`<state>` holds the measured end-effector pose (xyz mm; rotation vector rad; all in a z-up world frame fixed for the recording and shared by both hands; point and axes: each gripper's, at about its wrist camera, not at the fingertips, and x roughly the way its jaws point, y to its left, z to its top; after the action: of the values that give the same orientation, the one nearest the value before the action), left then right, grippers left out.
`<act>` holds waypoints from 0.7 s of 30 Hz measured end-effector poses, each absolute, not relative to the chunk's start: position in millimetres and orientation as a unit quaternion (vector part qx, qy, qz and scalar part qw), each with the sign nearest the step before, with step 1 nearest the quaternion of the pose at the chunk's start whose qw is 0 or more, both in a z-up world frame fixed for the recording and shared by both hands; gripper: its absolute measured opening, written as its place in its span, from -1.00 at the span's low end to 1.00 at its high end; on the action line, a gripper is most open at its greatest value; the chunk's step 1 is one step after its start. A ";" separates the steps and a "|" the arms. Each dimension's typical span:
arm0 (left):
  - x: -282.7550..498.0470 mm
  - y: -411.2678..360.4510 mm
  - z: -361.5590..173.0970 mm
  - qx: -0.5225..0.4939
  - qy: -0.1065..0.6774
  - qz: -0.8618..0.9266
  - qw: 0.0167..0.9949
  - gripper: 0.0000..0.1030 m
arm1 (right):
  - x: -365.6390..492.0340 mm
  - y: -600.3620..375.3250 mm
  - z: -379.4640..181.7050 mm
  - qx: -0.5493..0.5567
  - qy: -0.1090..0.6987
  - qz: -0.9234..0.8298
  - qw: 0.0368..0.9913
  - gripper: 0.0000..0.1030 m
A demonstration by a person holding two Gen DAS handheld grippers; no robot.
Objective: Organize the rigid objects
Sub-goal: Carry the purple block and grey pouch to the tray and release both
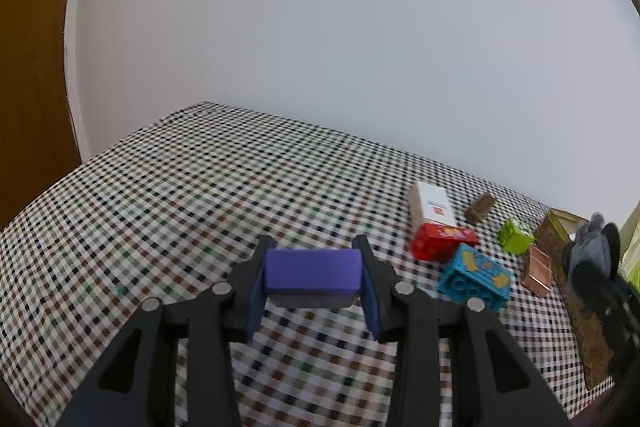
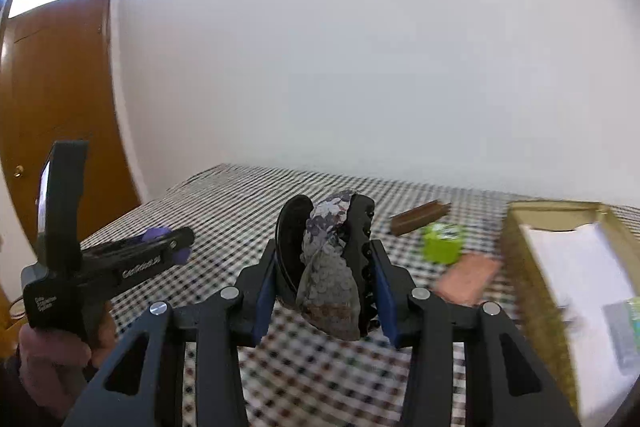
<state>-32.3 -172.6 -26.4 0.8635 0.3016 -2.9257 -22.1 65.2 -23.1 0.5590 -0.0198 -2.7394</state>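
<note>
My left gripper (image 1: 314, 277) is shut on a purple block (image 1: 313, 275) and holds it above the checkered tablecloth (image 1: 180, 211). In the right wrist view the left gripper (image 2: 176, 247) shows at the left with the purple block (image 2: 154, 235) between its fingers. My right gripper (image 2: 328, 267) is shut on a black hair claw clip with a floral grey patch (image 2: 332, 267), held above the cloth. The same clip (image 1: 592, 251) shows at the right edge of the left wrist view.
On the cloth lie a white box (image 1: 434, 207), a red block (image 1: 440, 241), a blue block (image 1: 476, 277), a green block (image 1: 514, 235), a brown bar (image 1: 480, 207) and a copper box (image 1: 538, 270). An open cardboard box (image 2: 568, 291) stands at right. A wooden door (image 2: 60, 99) is at left.
</note>
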 end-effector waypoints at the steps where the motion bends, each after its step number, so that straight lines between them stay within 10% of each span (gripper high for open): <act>1: -30.8 -168.2 -26.2 0.281 0.096 -0.954 0.035 -0.25 | -19.8 70.9 -21.6 0.192 -0.007 -0.967 0.166 -0.11; 21: -16.8 -55.3 -5.5 0.260 0.043 -0.963 -0.051 -0.25 | 20.5 178.6 -3.3 0.134 -0.033 -0.988 0.066 -0.11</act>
<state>-16.8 -55.3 -5.5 0.8443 0.1382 -3.1278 20.5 178.6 -3.3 0.4039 -0.0981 -2.9806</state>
